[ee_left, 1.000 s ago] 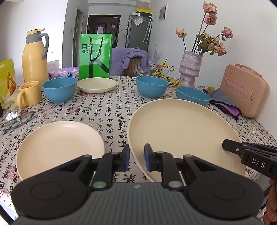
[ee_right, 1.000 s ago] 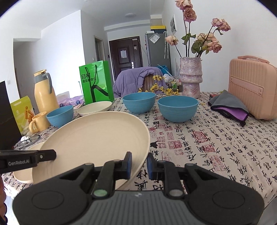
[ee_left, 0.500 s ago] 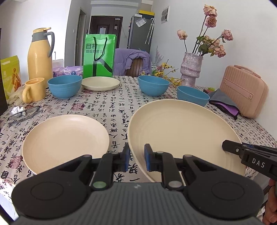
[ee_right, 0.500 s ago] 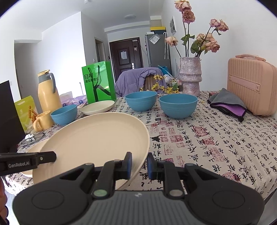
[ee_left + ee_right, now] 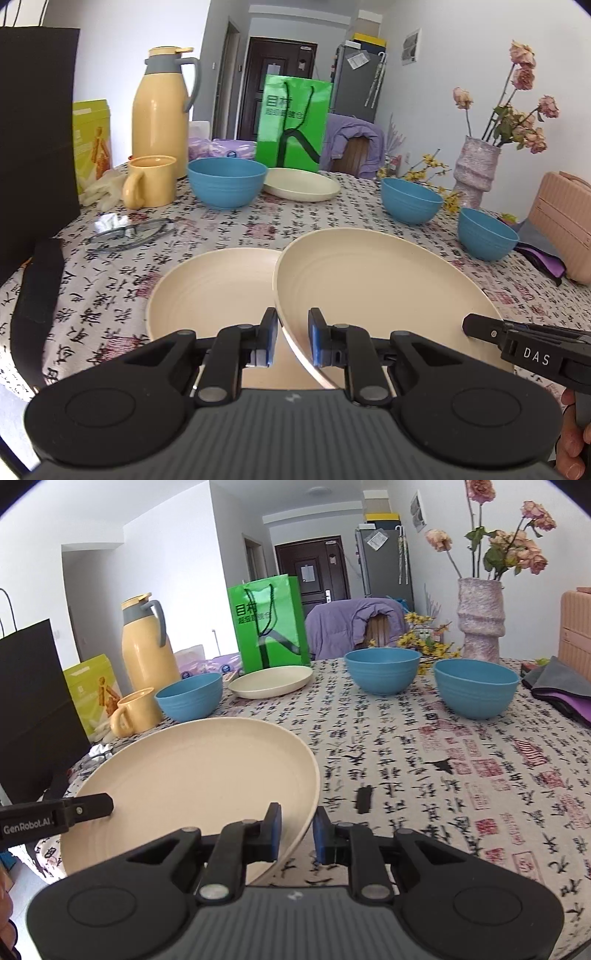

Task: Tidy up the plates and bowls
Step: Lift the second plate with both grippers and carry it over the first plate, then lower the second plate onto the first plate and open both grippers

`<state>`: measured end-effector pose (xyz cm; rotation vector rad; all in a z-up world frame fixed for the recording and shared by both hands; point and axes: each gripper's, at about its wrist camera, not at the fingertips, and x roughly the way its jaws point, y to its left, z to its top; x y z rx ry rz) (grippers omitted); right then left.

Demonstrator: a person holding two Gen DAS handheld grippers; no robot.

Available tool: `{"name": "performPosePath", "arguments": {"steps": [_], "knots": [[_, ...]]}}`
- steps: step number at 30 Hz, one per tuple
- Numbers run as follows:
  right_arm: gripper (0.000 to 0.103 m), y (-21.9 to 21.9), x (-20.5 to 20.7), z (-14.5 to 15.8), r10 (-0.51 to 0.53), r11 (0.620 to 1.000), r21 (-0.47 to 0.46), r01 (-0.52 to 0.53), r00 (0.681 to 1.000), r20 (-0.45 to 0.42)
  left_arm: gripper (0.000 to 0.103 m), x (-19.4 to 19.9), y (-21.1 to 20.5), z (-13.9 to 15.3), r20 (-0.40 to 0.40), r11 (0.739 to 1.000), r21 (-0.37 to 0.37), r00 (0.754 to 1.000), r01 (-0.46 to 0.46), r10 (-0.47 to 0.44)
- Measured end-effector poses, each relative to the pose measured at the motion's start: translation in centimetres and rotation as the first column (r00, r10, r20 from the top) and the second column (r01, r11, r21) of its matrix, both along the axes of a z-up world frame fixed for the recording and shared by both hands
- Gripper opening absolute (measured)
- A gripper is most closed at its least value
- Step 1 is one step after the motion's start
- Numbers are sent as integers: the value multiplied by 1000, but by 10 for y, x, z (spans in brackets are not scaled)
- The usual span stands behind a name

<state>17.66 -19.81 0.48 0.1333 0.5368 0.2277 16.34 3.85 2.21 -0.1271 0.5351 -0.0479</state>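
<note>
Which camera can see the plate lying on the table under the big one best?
The left wrist view. There the lower cream plate lies flat on the tablecloth, most of its face showing beside the held cream plate. In the right wrist view the held plate hides it, so I cannot make it out there.

A tall yellow thermos jug (image 5: 162, 110) stands behind a yellow ceramic mug (image 5: 149, 181) on the patterned tabletop (image 5: 461, 775). A green paper bag (image 5: 293, 123), textured vase of dried roses (image 5: 480, 620), and pink case (image 5: 561, 225) occupy the far side.
</note>
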Motion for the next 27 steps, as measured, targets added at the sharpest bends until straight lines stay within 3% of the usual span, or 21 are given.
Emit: {"name": "performPosePath", "arguments": {"steps": [10,19,24,27], "knots": [[18,84,52,-11,120,992,-44,-121,992,-22,18,22,61,-14,-14,993,65,995,-101,102],[17,109,61,-19,127,978,-169,-123,992,12,20,32,63,-31,-15,984,168,997,-66,70],[17,112,59,-22,131,972,-197,-126,991,10,33,28,61,-35,8,970,236,998,-63,63],[17,110,58,-21,130,974,-187,-126,992,10,36,25,63,-33,9,969,238,998,-64,63]]}}
